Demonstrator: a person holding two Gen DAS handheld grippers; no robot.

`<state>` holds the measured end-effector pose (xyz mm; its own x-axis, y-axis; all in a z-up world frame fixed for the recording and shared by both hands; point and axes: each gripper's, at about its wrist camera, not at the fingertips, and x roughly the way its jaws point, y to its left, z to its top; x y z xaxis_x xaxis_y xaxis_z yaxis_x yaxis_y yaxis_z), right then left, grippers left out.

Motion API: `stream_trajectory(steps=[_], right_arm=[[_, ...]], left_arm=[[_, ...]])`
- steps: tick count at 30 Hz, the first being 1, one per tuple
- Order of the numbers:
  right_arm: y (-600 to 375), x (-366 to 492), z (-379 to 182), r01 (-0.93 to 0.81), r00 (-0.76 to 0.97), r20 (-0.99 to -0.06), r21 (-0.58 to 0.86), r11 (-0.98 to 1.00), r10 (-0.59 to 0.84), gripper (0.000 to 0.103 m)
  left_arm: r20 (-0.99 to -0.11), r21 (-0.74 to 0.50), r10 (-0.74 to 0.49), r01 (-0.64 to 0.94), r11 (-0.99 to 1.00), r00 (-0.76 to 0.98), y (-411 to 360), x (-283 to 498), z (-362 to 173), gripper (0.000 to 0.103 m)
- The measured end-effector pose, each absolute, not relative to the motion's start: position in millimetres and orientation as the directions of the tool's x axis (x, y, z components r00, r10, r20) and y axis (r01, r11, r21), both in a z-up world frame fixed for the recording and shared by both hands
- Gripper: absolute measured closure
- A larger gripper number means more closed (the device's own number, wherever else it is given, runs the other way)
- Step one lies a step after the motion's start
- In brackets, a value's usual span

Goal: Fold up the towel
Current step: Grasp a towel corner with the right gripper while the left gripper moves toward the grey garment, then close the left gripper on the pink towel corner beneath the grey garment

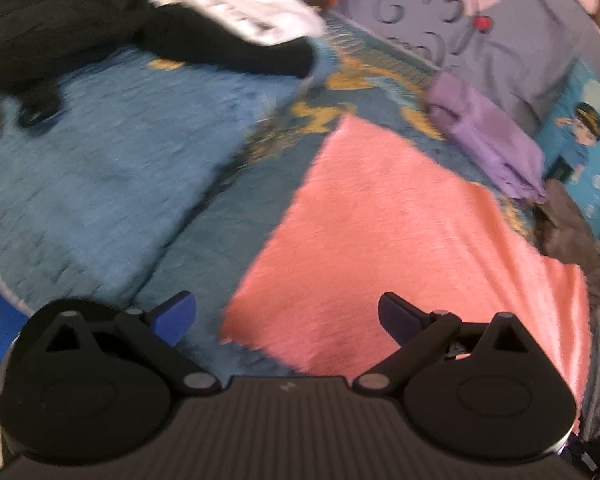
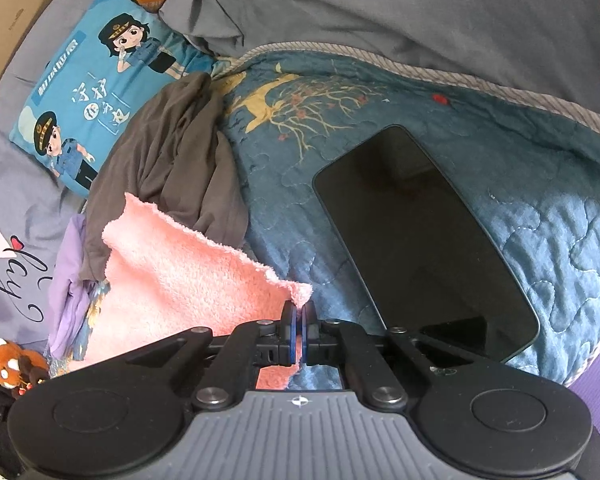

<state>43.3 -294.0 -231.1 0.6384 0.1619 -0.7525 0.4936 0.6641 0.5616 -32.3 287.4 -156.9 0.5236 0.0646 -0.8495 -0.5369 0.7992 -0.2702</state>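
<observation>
- Plainly, the fold is at its gripping stage: the pink towel [image 2: 172,276] lies spread on the blue quilted bedspread [image 2: 540,216], and one of its corners is already pinched.
- Right gripper [image 2: 299,334]: its fingers are pressed together on the towel corner nearest the black tablet [image 2: 420,236]; the cloth rises in a small peak just above the pads.
- Left gripper [image 1: 288,316]: fingers spread wide and holding nothing, poised over the towel's near edge, with one finger above the towel [image 1: 400,232] and the other above the bedspread [image 1: 112,168] beside it.
- Next move, as I judge it: the left fingers need to settle on a matching corner of the towel and close, so both corners can be carried across together to the far edge.
- Only the right view shows the tablet lying on the bedspread just beside the towel, and the grey garment [image 2: 172,160] overlapping the towel's far corner; that overlap could snag the fold.
- Only the left view, which is blurred, shows the towel's broad flat face and the black clothing [image 1: 100,28] well beyond the towel.
</observation>
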Motion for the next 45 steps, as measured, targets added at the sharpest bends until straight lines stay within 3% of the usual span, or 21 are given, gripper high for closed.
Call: stream_trajectory(steps=[6,10,15,19,23,27,35,38,41,43,45], right_arm=[[-291.3,40.5,-229.4,0.468,0.656,-0.737,0.568,0.678,0.164,0.1],[-288.7,38.0,-227.3,0.45,0.677,-0.722,0.558,0.698,0.142,0.1],[-278.6,37.9,-221.5,0.404,0.694,-0.71,0.52,0.752,0.119,0.1],[-282.7,40.4,-225.0,0.409,0.691,-0.711,0.537,0.738,0.134,0.1],[-285.6,41.5,-227.6,0.416,0.694,-0.706,0.556,0.72,0.144,0.099],[-290.0,41.0,-230.3,0.42,0.697,-0.698,0.58,0.698,0.161,0.098],[-291.0,41.4,-231.5,0.421,0.699,-0.693,0.6,0.68,0.179,0.098],[-293.0,41.4,-232.3,0.425,0.699,-0.691,0.607,0.671,0.182,0.097],[-295.1,41.1,-233.2,0.429,0.7,-0.689,0.615,0.661,0.187,0.097],[-295.0,40.8,-232.5,0.428,0.701,-0.688,0.615,0.662,0.186,0.097],[-294.5,40.5,-231.9,0.427,0.702,-0.688,0.614,0.664,0.185,0.097]], left_arm=[[-0.809,-0.274,-0.161,-0.121,0.954,0.566,197.3,48.7,-123.5,0.0],[-0.816,-0.173,-0.235,0.164,0.971,0.528,101.8,112.0,-108.1,0.0],[-0.835,-0.25,-0.379,0.338,0.907,0.399,9.1,193.7,-111.9,0.002],[-0.837,-0.423,-0.494,0.294,0.857,0.237,-30.2,270.0,-137.0,0.002],[-0.836,-0.492,-0.523,0.191,0.849,0.169,-41.1,329.3,-166.2,0.002],[-0.846,-0.484,-0.515,0.203,0.851,0.14,-54.0,368.8,-181.5,0.002],[-0.863,-0.447,-0.503,0.393,0.803,0.046,-95.1,388.7,-193.7,0.002],[-0.865,-0.464,-0.502,0.397,0.792,-0.011,-104.4,390.7,-206.3,0.013],[-0.859,-0.482,-0.511,0.39,0.784,-0.035,-106.2,387.2,-213.1,0.04],[-0.862,-0.481,-0.505,0.384,0.788,-0.042,-106.7,384.7,-217.0,0.07],[-0.87,-0.469,-0.492,0.356,0.808,-0.029,-101.0,384.2,-218.5,0.08]])
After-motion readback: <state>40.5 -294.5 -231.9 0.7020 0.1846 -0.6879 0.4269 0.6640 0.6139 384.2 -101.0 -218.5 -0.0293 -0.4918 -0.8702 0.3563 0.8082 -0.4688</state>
